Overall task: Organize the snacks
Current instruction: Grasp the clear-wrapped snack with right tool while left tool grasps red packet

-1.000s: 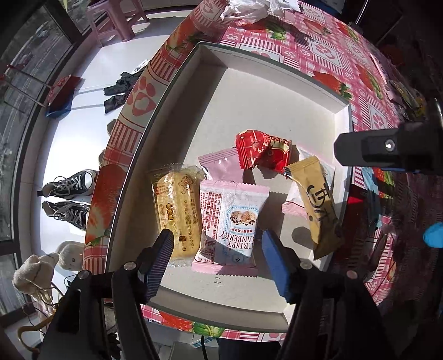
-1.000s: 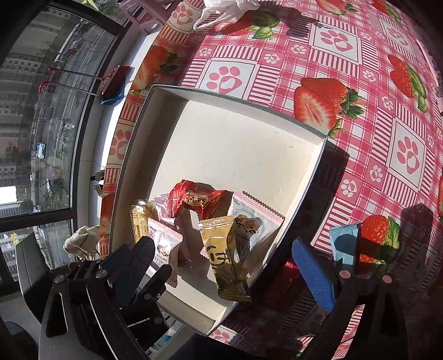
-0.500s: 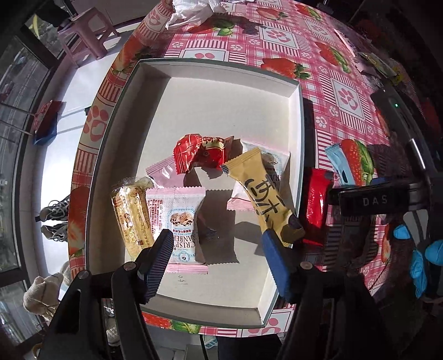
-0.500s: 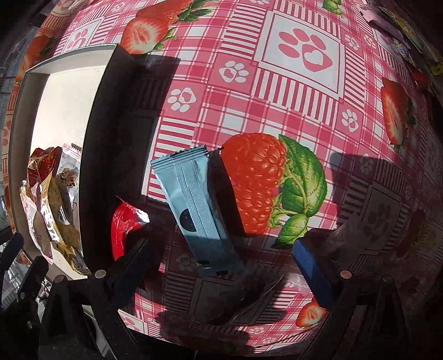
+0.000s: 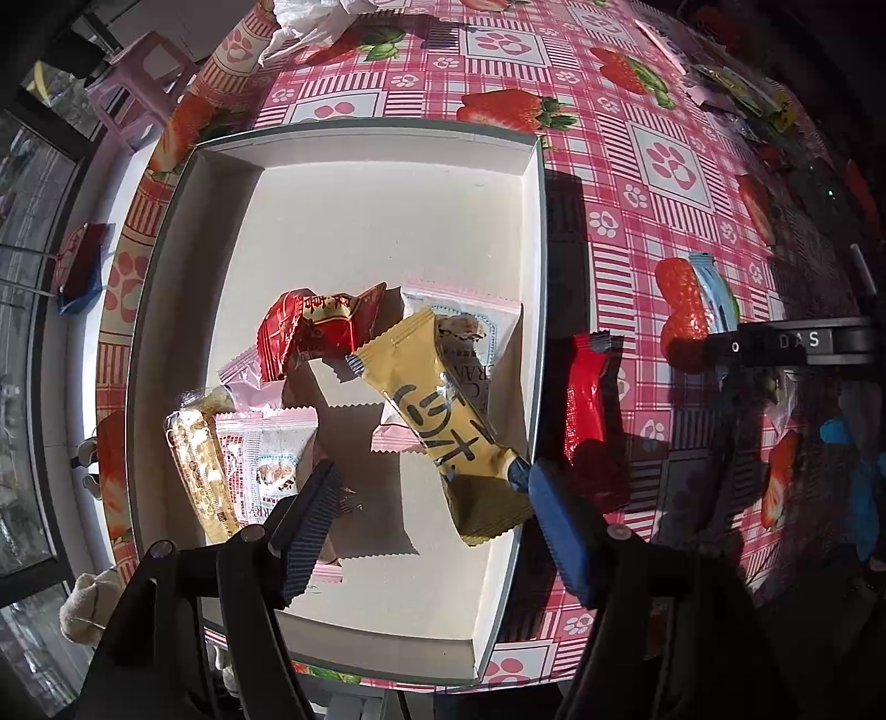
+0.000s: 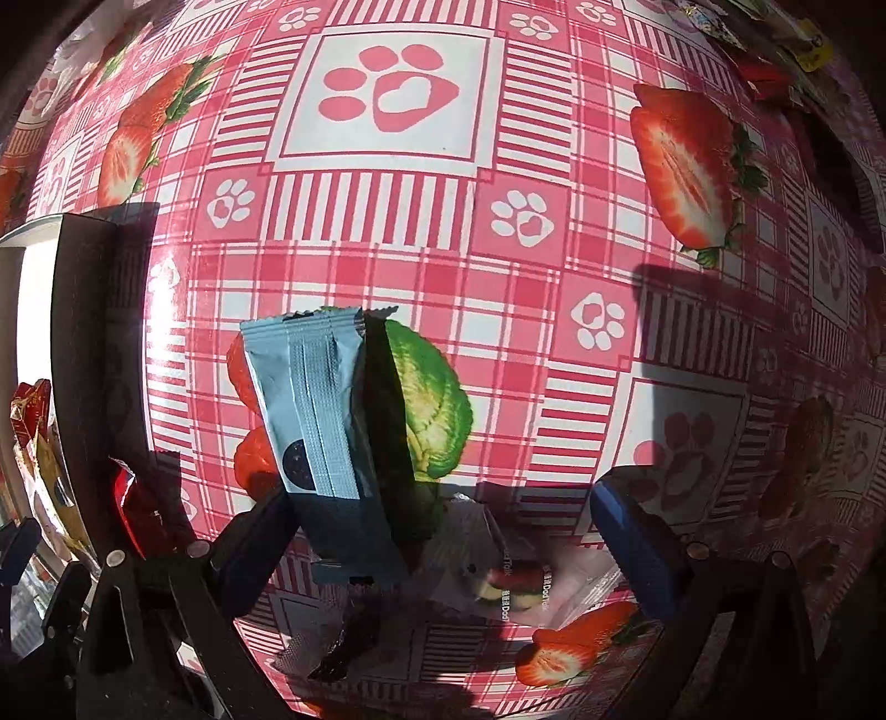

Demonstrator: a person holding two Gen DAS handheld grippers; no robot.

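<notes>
A white tray [image 5: 540, 232] holds several snacks: a yellow packet [image 5: 437, 415] leaning over its right wall, a red candy packet [image 5: 315, 332], a pink-and-white cookie packet [image 5: 266, 471] and a clear biscuit packet [image 5: 196, 471]. My left gripper [image 5: 432, 526] hovers over the tray's near right part, jaws opening, pads touching nothing. A red packet [image 5: 590, 410] lies on the tablecloth just outside the tray. A light blue packet [image 6: 315, 421] lies beside it. My right gripper [image 6: 448, 548] stands open low over the blue packet's near end and a clear wrapper [image 6: 498, 570].
The strawberry-and-paw tablecloth [image 6: 387, 94] covers the table. A white plastic bag [image 5: 310, 22] lies at the far edge, and several more packets [image 5: 742, 94] sit at the far right. Left of the table the floor drops away, with a purple stool [image 5: 138, 83].
My right gripper left the tray, went right and sank low over the blue packet. My left gripper drifted right across the tray and its jaws spread a little.
</notes>
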